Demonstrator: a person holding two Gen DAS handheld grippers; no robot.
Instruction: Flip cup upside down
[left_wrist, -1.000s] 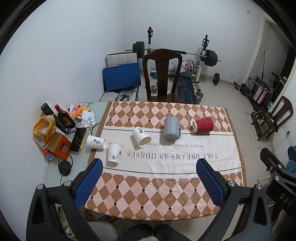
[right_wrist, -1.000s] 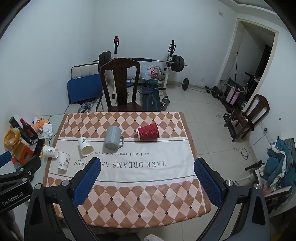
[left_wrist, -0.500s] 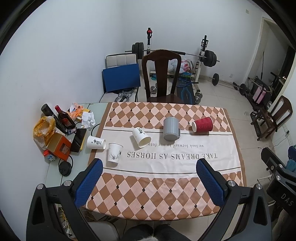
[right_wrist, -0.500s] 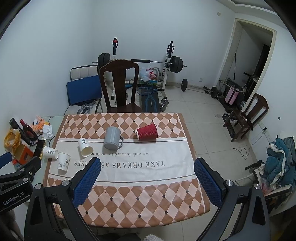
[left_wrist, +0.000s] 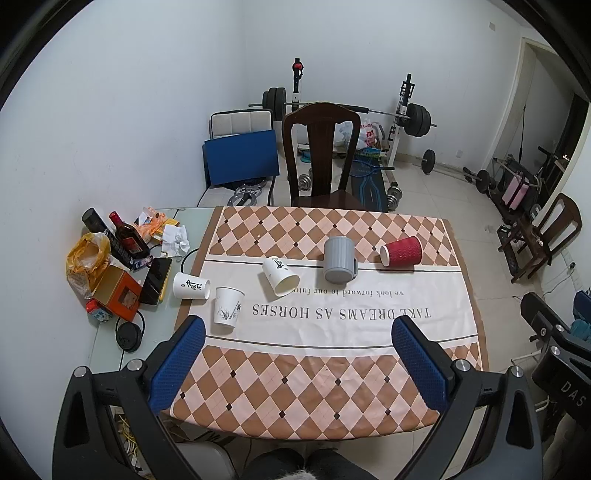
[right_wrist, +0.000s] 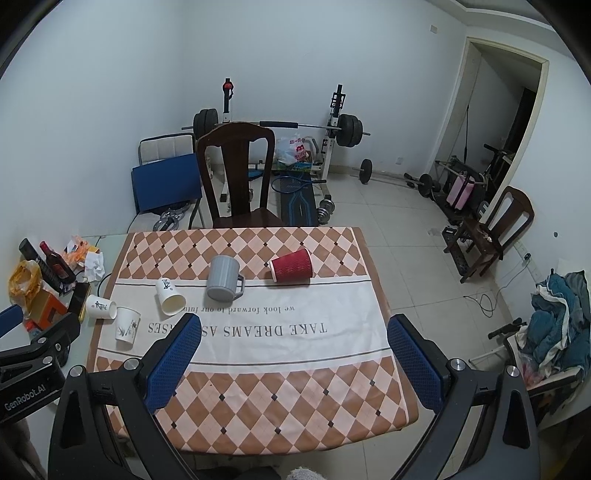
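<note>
Several cups sit on a table with a checked cloth (left_wrist: 295, 369). A red ribbed paper cup (left_wrist: 401, 250) (right_wrist: 291, 265) lies on its side at the far right. A grey mug (left_wrist: 339, 259) (right_wrist: 222, 278) lies on its side beside it. A white paper cup (left_wrist: 280, 275) (right_wrist: 169, 296) lies tipped, another white cup (left_wrist: 191, 285) (right_wrist: 100, 306) lies at the cloth's left edge, and a third (left_wrist: 228, 305) (right_wrist: 127, 324) stands upright. My left gripper (left_wrist: 297, 363) and right gripper (right_wrist: 293, 360) are open and empty, held high above the table's near edge.
Bottles (left_wrist: 127, 238), an orange box (left_wrist: 117, 293), a phone (left_wrist: 156, 280), tissues and headphones (left_wrist: 129, 334) clutter the table's left side. A dark wooden chair (left_wrist: 320, 155) stands at the far edge. Weights and a barbell rack (left_wrist: 406, 118) stand behind.
Both views have shifted very slightly; the cups lie where they were and both grippers stay open.
</note>
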